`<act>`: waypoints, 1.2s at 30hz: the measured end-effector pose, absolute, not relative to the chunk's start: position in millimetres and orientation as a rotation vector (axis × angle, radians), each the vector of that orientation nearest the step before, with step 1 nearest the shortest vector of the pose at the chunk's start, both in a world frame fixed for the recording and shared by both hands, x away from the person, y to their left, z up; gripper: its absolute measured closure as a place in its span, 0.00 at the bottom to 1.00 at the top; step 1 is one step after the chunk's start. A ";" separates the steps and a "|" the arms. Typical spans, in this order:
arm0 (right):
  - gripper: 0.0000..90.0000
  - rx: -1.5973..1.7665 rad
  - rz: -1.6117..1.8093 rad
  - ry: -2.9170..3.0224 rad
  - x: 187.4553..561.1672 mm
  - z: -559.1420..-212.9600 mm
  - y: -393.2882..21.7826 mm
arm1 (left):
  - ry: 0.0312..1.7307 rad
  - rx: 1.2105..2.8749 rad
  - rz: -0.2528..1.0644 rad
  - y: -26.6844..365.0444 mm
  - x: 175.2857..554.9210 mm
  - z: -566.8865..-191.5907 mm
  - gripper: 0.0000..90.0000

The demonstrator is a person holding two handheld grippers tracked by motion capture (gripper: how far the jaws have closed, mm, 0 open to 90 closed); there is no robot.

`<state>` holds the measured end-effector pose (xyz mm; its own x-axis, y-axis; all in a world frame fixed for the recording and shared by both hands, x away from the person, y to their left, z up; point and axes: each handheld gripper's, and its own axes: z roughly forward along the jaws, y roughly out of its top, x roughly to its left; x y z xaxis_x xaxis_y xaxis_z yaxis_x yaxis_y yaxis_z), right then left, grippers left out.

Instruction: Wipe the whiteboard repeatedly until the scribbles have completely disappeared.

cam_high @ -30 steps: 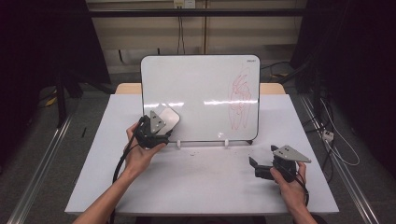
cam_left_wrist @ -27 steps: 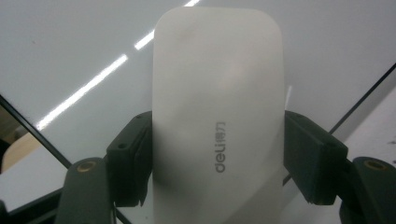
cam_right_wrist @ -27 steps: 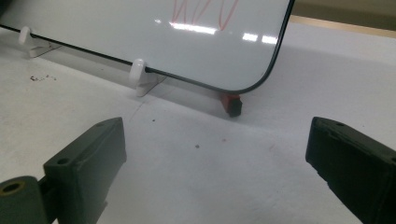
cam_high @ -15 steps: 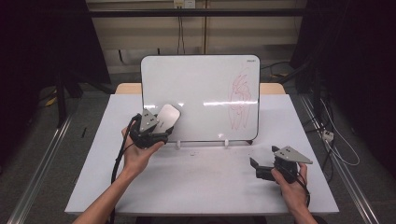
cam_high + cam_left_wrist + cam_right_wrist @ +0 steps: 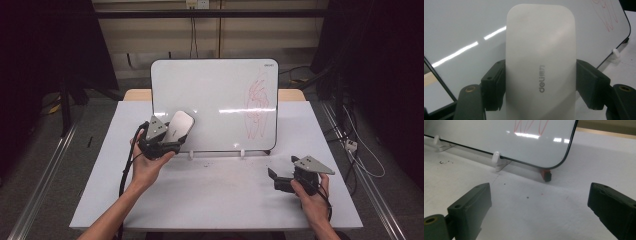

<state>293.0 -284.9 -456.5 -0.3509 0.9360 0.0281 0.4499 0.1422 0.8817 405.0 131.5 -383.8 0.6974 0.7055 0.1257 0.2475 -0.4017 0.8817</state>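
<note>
A whiteboard stands tilted back on small white feet at the middle of the table, with a red scribble on its right part. My left gripper is shut on a white eraser, its pads pressing both long sides. It holds the eraser up at the board's lower left part. Whether the eraser touches the board, I cannot tell. My right gripper rests low over the table at the right, open, and nothing lies between its jaws.
The white table carries dark specks in front of the board. A small red and black piece sits under the board's lower right corner. A cable trails from the left gripper along the person's forearm. Metal rails run along both sides.
The left hand has turned a little, so the eraser's white face now shows against the board's lower left. The right hand has stayed in place.
</note>
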 end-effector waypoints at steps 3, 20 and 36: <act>0.05 1.313 1.152 1.877 291.6 -455.7 -284.2 | 0.723 1.972 0.618 127.8 403.3 -383.2 0.35; 0.05 1.315 1.180 1.882 293.0 -457.6 -289.9 | 0.669 1.949 0.635 87.8 409.2 -357.4 0.35; 0.06 1.303 1.196 1.900 295.0 -458.7 -288.3 | 0.586 1.951 0.665 47.0 425.6 -334.8 0.35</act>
<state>295.0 -288.3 -458.7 -0.3871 0.9208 0.0489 0.4421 0.1388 0.8862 425.6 47.0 -334.8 0.7363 0.6448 0.2054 0.1230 -0.4260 0.8963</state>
